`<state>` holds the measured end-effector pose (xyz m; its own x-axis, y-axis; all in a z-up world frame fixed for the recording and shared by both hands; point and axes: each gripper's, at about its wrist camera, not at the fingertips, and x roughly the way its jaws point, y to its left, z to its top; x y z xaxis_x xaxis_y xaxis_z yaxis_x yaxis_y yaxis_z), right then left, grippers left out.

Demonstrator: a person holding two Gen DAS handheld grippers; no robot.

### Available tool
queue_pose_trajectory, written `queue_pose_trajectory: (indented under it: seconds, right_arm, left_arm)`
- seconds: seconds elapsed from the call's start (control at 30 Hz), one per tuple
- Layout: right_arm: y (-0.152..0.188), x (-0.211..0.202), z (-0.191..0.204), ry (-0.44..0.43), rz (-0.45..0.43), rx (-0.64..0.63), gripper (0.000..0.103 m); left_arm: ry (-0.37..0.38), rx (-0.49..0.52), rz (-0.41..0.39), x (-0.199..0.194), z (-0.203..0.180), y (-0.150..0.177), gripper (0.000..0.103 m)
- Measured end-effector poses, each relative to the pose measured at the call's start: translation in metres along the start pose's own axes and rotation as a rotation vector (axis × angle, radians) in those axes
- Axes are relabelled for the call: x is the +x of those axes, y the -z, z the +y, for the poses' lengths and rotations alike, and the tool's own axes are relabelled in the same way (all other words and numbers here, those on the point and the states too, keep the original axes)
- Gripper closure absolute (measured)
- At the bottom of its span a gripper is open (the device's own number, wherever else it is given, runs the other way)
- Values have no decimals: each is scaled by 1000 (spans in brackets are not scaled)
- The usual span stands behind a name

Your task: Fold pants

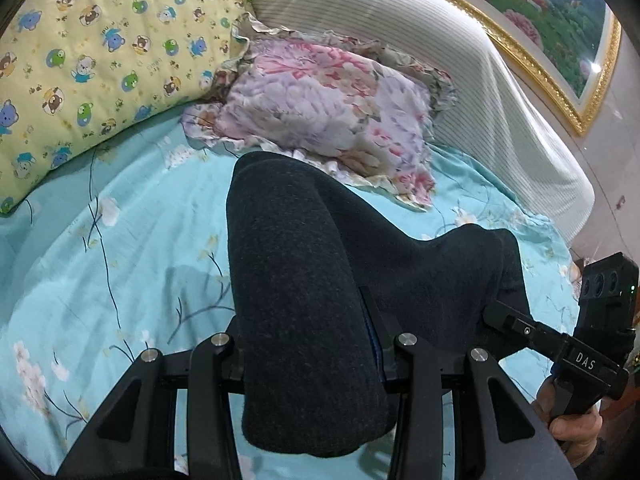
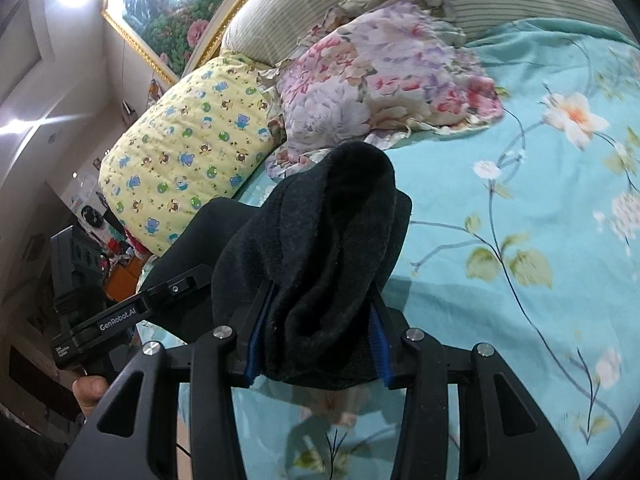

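Broad turquoise bedsheet (image 1: 120, 240) printed with pale blossoms and thin dark branches, spread across the whole bed. White ribbed headboard cover (image 1: 400, 40) at the far end, under a gold-framed landscape painting (image 1: 560, 32). Long yellow bolster pillow (image 1: 100, 60) printed with small cartoon bears, lying along one side of the bed; just beside it, touching, a ruffled pink-and-lilac floral cushion (image 1: 328, 104).

Dark charcoal knit pants (image 1: 300, 280), lifted off the sheet, slung between the 2 grippers, with a thick folded end drooping below the left one and their shadow falling on the sheet.

Left gripper (image 1: 312, 360): black linkage, jaws closed to a moderate gap around a thick fold of the pants, blue pad edge visible on 1 finger. Right gripper (image 2: 316, 344): jaws closed likewise on a bunched end of the pants, fabric mounding up over the blue-padded fingers (image 2: 378, 340). Each gripper visible in the other's view, pinching the same garment from the side, a bare hand on its handle.
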<state>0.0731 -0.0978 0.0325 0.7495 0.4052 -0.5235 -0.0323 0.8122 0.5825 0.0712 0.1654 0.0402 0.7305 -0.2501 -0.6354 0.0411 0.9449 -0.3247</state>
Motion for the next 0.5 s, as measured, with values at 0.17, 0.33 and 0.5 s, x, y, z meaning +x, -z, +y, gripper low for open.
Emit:
queue_pose_trajectory:
  seconds: [0.17,0.33,0.5]
  right_arm:
    - [-16,15,4,-4,11,-29,58]
    - [-26,32,3,6,25,-44,58]
    - [-32,50,0,19,40,-50,58]
  left_arm:
    - [-31,-7,-15,6,5,-10,62]
    - [-60,-14,-5,19,11,-15,62]
    - [-83,-22,9,31,18,-17,62]
